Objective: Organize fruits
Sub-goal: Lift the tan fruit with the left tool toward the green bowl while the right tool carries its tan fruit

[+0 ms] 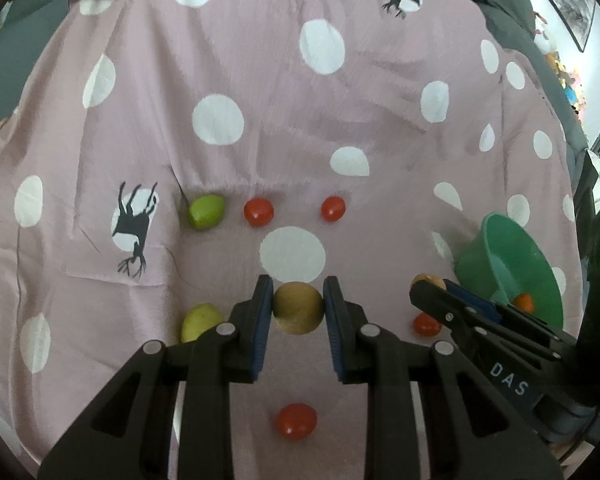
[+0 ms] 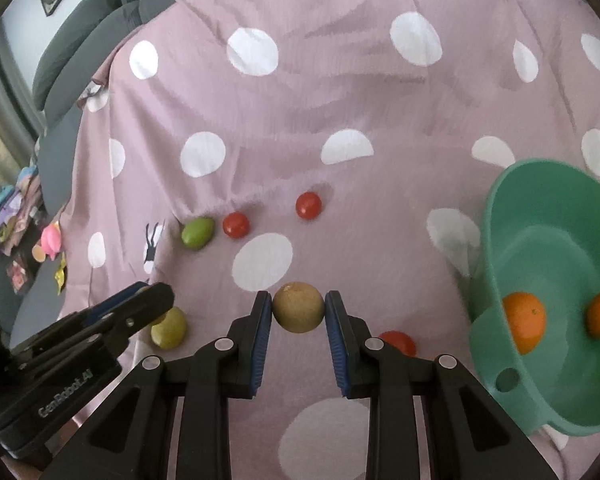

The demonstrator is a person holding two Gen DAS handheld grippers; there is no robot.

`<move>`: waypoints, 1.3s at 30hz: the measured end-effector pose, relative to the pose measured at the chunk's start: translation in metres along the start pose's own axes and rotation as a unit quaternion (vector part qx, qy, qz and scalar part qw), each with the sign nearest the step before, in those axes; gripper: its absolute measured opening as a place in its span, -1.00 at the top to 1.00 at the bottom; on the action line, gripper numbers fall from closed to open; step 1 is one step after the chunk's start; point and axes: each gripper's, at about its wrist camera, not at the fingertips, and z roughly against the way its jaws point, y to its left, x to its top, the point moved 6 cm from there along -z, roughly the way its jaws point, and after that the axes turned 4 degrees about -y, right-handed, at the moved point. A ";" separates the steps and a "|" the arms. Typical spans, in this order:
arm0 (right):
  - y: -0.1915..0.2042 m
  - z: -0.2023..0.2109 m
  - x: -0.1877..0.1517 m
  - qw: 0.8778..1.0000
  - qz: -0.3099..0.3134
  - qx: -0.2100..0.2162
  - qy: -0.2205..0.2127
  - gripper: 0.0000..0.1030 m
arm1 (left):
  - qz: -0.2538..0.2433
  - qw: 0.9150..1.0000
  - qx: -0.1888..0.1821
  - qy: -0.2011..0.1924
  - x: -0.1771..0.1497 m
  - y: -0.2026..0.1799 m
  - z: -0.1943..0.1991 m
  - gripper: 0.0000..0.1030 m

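Both tools, left tool and right tool, are each gripping a brown fruit above the bedspread; I'm carrying them level toward the green bowl, releasing low.

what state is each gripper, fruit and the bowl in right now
left gripper: shut on a brown round fruit
right gripper: shut on a second brown round fruit
green bowl: tilted, holding two oranges
red tomatoes: loose on the cloth
green fruits: loose on the cloth, outside the bowl
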 end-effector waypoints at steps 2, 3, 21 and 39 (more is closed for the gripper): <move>0.000 0.005 0.002 1.000 0.000 0.002 -0.007 0.43 | -0.003 1.000 -0.004 -0.005 0.000 -0.004 0.004 0.50; -0.001 0.007 0.003 1.000 0.000 0.001 -0.011 0.44 | -0.004 1.000 -0.007 -0.007 0.001 -0.006 0.006 0.50; -0.025 0.059 0.027 0.996 -0.008 -0.026 -0.090 0.44 | -0.044 0.998 -0.025 -0.045 0.005 -0.046 0.029 0.50; -0.101 0.123 0.041 0.978 -0.059 -0.104 -0.168 0.43 | -0.104 0.992 -0.061 -0.043 0.003 -0.137 0.010 0.50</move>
